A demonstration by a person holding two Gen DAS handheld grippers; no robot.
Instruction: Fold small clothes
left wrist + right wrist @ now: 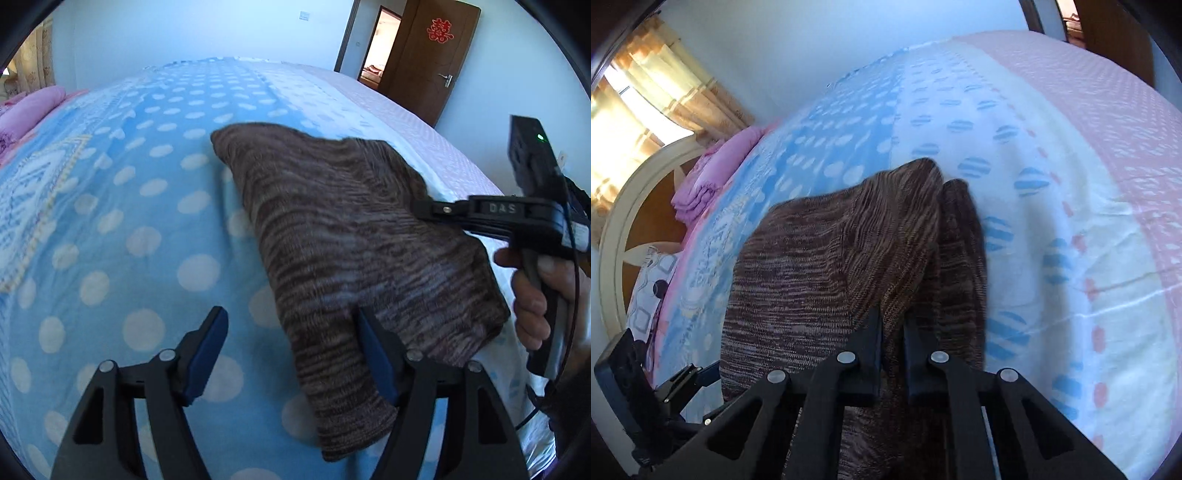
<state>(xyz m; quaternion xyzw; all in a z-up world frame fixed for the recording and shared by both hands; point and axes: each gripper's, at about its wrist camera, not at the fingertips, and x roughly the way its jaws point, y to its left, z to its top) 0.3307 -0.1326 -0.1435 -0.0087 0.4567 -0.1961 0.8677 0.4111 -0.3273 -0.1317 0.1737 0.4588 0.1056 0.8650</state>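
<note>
A brown striped knit garment (351, 236) lies folded on the blue polka-dot bed cover (147, 229). My left gripper (291, 325) stands open low over the garment's near left edge, its right finger (373, 347) over the cloth and its left finger over the cover; the pads press on nothing. My right gripper (894, 325) is shut on a fold of the garment (820, 251), lifting it into a ridge. In the left wrist view the right gripper (424, 208) reaches in from the right, held by a hand (532, 295).
The bed's cover (1052, 184) spreads wide, white and pink toward the right. Pink folded bedding (701, 184) and a pillow lie by the curved headboard (617, 229). A brown door (432, 62) stands open beyond the bed. The left gripper (683, 380) shows at the lower left.
</note>
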